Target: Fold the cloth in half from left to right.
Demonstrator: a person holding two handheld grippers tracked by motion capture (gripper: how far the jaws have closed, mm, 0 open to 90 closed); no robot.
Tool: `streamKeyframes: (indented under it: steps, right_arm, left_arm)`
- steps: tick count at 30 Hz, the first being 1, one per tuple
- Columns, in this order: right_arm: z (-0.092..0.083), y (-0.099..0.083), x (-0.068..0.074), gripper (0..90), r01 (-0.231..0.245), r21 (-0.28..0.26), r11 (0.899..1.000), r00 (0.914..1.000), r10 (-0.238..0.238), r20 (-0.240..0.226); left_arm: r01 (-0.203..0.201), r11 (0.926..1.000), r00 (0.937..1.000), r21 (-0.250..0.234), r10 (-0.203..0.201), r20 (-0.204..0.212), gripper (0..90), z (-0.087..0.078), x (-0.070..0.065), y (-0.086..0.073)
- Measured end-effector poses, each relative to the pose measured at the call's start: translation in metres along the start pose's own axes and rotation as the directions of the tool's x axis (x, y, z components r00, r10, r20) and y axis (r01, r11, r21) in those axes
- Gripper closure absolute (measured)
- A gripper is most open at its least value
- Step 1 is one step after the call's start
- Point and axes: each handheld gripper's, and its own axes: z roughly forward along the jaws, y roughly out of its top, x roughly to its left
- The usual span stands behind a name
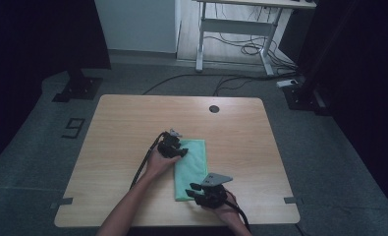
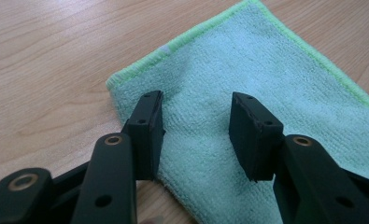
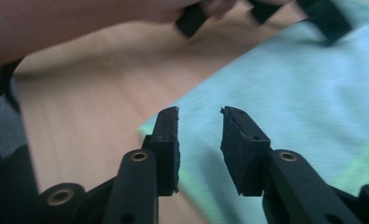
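You had the green cloth (image 1: 190, 169) lying flat and folded on the wooden table (image 1: 123, 123), toward the near edge and a little right of the table's middle, well short of the round grommet hole (image 1: 214, 108) at the far side.

Your left gripper (image 1: 180, 152) sat at the cloth's far left corner. In the left gripper view its jaws stood apart, unclenched, with the cloth's towelling (image 2: 247, 79) showing in the gap between them and nothing pinched; both pads hovered over or rested on the fabric just inside the pale green hem, and you could not tell from that angle whether they pressed down on it. Your left hand (image 1: 158, 164) lay on the table just beside the cloth's left edge.

Your right gripper (image 1: 192, 191) was at the cloth's near end, close to its near right corner. In the right gripper view its jaws stood parted with a clear gap and gripped nothing; the cloth's edge (image 3: 285, 93) lay blurred beyond and beneath them, apart from the pads. Farther off past the cloth, that view caught your left forearm (image 3: 79, 18) and the other gripper's black jaws.
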Motion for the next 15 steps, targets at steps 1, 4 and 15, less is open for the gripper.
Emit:
streamKeyframes:
  steps: [1,4,15]
  right_arm:
    - [-0.002,0.001,-0.005,64.5,-0.009,-0.008,1.0,0.9999,0.009,0.006]
    - [0.0,0.002,-0.014,61.8,-0.026,-0.003,1.0,0.9993,0.026,0.027]
    - [0.021,-0.01,-0.015,53.1,0.021,0.091,0.996,0.9947,-0.03,0.099]
  left_arm:
    - [0.0,1.0,1.0,0.0,0.0,0.0,54.8,0.0,0.0,0.0]
    - [-0.004,1.0,1.0,0.004,0.004,-0.002,54.7,0.0,0.0,0.0]
    - [-0.005,1.0,1.0,0.004,0.005,-0.003,54.6,0.0,0.0,0.0]
